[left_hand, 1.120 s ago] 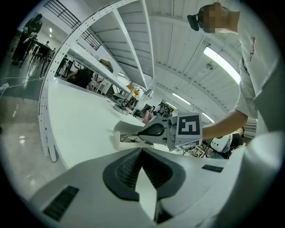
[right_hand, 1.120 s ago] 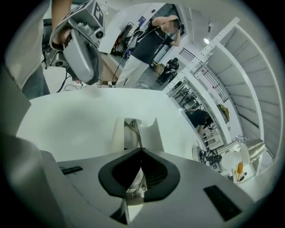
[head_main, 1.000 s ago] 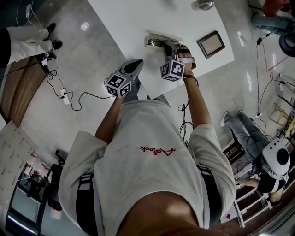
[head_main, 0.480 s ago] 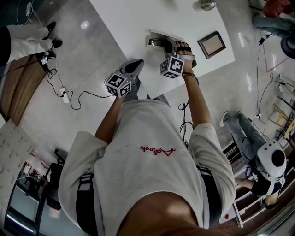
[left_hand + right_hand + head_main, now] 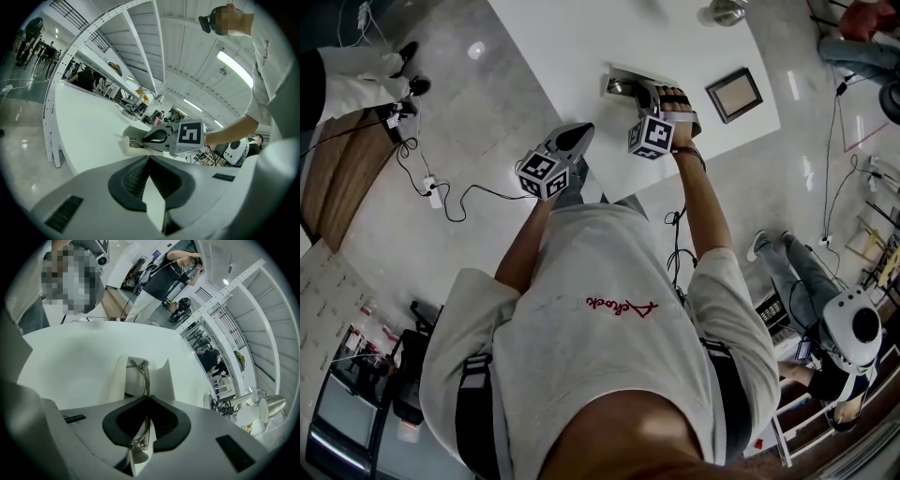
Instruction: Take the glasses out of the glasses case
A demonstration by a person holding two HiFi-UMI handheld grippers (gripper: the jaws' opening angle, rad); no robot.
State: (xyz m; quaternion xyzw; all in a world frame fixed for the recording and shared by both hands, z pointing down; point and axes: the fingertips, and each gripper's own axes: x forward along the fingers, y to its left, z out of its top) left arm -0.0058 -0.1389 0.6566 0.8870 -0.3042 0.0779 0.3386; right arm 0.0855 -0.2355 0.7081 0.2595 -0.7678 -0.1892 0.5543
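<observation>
– Looking along the right gripper [image 5: 630, 89], what do its fingers have?
– The glasses [image 5: 146, 377]. Its jaws are closing and stand narrow. The thin metal frame runs between the pads, which bear on it from both sides.
– And where do the glasses lie?
– Partly in the glasses case [image 5: 161, 378]. The frame reaches forward from the jaws into the open white case, and its far end sits between the raised walls. Whether that end rests on the bottom or hangs clear of it, I cannot tell.
– Where is the case itself?
– On the white table [image 5: 581, 37], close to the near edge, right in front of the person. The right gripper slants down into it from the person's side.
– What about the left gripper [image 5: 579, 134]?
– It is off to the left of the case, with its tip at the table's near edge and its marker cube out over the floor. Its fingers are pressed together with nothing between them.
– Does it touch the case?
– No. In the left gripper view the case and the right gripper sit ahead of it, clearly apart from its tip.
– Anything else around?
– A small dark-framed picture [image 5: 734, 94] lies on the table to the right of the case. A metal lamp shade [image 5: 719, 11] is at the far edge. Cables [image 5: 450, 202] trail over the floor left of the table. Another person in white headgear [image 5: 861, 323] sits at the lower right.
</observation>
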